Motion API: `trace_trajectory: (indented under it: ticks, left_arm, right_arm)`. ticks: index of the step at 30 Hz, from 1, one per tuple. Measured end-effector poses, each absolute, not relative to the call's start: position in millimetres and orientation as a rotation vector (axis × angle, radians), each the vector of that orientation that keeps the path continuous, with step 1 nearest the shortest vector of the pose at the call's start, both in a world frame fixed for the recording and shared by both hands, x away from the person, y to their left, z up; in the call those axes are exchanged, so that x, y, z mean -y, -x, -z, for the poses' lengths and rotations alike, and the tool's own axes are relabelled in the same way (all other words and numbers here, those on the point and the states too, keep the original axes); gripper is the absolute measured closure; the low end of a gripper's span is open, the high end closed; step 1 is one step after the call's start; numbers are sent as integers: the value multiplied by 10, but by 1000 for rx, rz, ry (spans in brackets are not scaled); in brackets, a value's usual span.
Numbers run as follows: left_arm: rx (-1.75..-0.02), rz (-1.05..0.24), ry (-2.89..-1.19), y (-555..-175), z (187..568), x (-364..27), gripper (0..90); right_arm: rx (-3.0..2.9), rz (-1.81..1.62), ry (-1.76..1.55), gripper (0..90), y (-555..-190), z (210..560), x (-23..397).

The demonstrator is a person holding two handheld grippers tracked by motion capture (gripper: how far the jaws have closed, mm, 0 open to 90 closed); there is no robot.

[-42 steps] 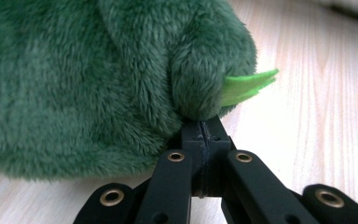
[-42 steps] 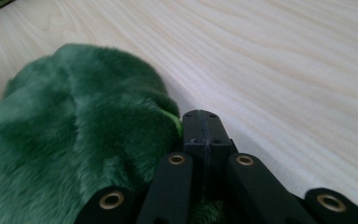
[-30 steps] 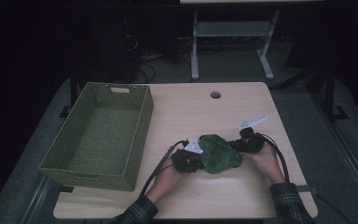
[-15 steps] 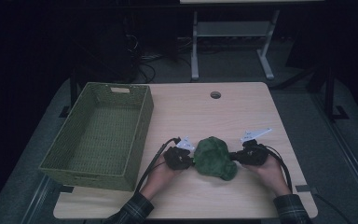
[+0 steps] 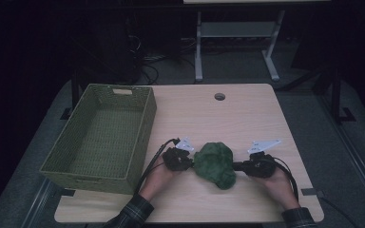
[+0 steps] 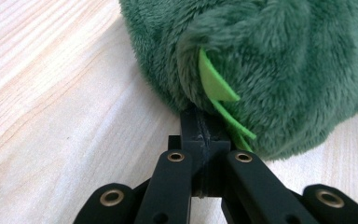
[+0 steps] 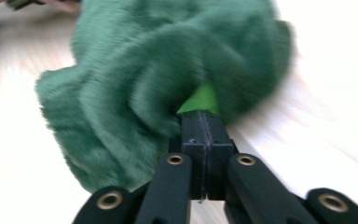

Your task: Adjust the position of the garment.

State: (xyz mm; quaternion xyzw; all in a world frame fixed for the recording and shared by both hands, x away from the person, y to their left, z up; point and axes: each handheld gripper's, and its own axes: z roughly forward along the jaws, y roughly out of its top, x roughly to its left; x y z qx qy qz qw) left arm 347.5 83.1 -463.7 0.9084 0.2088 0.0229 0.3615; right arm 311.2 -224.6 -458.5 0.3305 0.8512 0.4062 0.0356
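From the high view, a green plush toy (image 5: 214,164) lay on the bench (image 5: 247,118) near its front edge, between the two hands. Its long axis ran slantwise, from the upper left near the left gripper (image 5: 186,162) down toward the lower right, where its narrower end pointed at the bench's front edge. The right gripper (image 5: 237,166) met the plush from the right side, and the left one met it from the left. A woven green basket (image 5: 138,128) stood well apart to the left, its long axis running away from the person.

In the left gripper view, the jaws stood pressed together, pinching a fold of the plush toy (image 6: 279,70) beside thin bright-green felt pieces (image 6: 219,91); the toy rested on the pale wood.

In the right gripper view, slightly blurred, the jaws were likewise clamped on the plush toy (image 7: 168,60), at a spot where a bright-green patch (image 7: 203,99) showed just above the tips.
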Motion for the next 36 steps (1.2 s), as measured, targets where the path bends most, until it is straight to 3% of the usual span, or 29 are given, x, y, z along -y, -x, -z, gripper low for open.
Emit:
trace_trajectory:
  ticks: [2,9,22,27,36]
  left_arm:
    - [-534,-45,-2350,-3478,4627,-849,892]
    - [-506,-55,-2379,-3468,4564,-932,716]
    - [-488,-58,-2434,-3408,4414,-915,284]
    - [-434,-107,-2464,-3382,4307,-848,173]
    - [-355,-109,-2478,-3413,4103,-702,136]
  right_arm:
    - [-2572,-1244,-1047,785,-3102,4588,2349]
    - [-2396,-1229,-1119,467,-2945,4648,2696]
    - [-2313,-1022,-1204,148,-2838,4822,2895]
    - [-2318,-1014,-1212,137,-2840,4823,2892]
    - [-2317,-1014,-1214,137,-2839,4823,2891]
